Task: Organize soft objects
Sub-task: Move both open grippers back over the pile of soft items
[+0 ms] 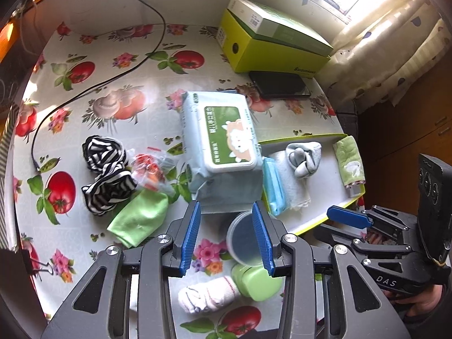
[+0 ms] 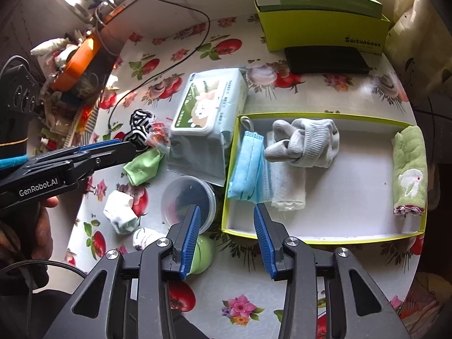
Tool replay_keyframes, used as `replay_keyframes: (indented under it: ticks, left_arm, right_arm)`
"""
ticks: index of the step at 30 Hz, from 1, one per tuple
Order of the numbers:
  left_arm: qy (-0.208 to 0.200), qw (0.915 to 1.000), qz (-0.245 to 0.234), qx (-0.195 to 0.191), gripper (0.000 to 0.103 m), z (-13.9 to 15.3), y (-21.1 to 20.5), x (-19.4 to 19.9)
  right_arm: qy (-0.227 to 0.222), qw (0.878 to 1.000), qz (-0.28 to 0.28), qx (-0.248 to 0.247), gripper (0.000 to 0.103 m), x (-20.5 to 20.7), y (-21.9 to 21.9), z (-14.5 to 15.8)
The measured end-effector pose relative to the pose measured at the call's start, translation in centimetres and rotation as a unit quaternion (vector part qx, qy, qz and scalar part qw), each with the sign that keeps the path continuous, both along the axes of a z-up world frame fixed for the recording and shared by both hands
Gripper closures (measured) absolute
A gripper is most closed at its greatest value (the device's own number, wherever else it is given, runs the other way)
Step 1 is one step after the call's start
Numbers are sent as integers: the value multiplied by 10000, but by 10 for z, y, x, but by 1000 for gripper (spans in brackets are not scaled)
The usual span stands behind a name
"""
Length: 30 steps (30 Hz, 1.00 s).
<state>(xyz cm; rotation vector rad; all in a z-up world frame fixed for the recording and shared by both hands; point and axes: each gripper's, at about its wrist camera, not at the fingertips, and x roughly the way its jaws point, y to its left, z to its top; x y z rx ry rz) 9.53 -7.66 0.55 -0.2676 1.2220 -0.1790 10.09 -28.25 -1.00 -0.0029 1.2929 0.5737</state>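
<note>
A shallow yellow-green tray (image 2: 319,238) (image 1: 316,138) holds a blue face mask (image 2: 248,169), a white cloth (image 2: 288,189), grey socks (image 2: 308,144) (image 1: 303,156) and a green towel (image 2: 409,169) (image 1: 349,161). Left of it lie a wet-wipes pack (image 1: 220,141) (image 2: 206,113), a striped black-and-white cloth (image 1: 107,175), a green cloth (image 1: 138,217) (image 2: 144,166) and white socks (image 1: 209,293) (image 2: 120,214). My left gripper (image 1: 227,234) is open and empty, above the table in front of the wipes pack. My right gripper (image 2: 227,237) is open and empty, above the tray's near-left corner.
A clear round tub (image 2: 189,200) (image 1: 243,240) and a green round container (image 1: 257,282) sit near the tray. A green box (image 2: 322,14), a black wallet (image 2: 325,59) and a black cable (image 1: 93,84) lie at the back. A small plastic bag (image 1: 149,169) lies by the striped cloth.
</note>
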Motion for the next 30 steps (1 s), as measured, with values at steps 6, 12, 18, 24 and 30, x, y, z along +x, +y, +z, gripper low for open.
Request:
replay_keyframes:
  ticks: [6,12,18,24,30]
  left_arm:
    - [-25,9999,171,6,64,-1,17,-10]
    - [-37,9996,291,-12,64,-3,29,-16]
    - [-58,9993,380,21,64,-4,39,-20]
    - [-68,9988,470,79,64,-6,50,-23]
    - [-55,9984,538,136,64,-8,58,-28]
  right_arm:
    - [-44,9998,199,-44,64,-6,14,6]
    - [-62,9993,353,-88,64,-9,28,10]
    - [-93,9987,494,-103,64,-10,39,15]
    - [-107,9980,613,-107,64,-11,50,17]
    - [-118,9972,732,-99,64,-13,58,19]
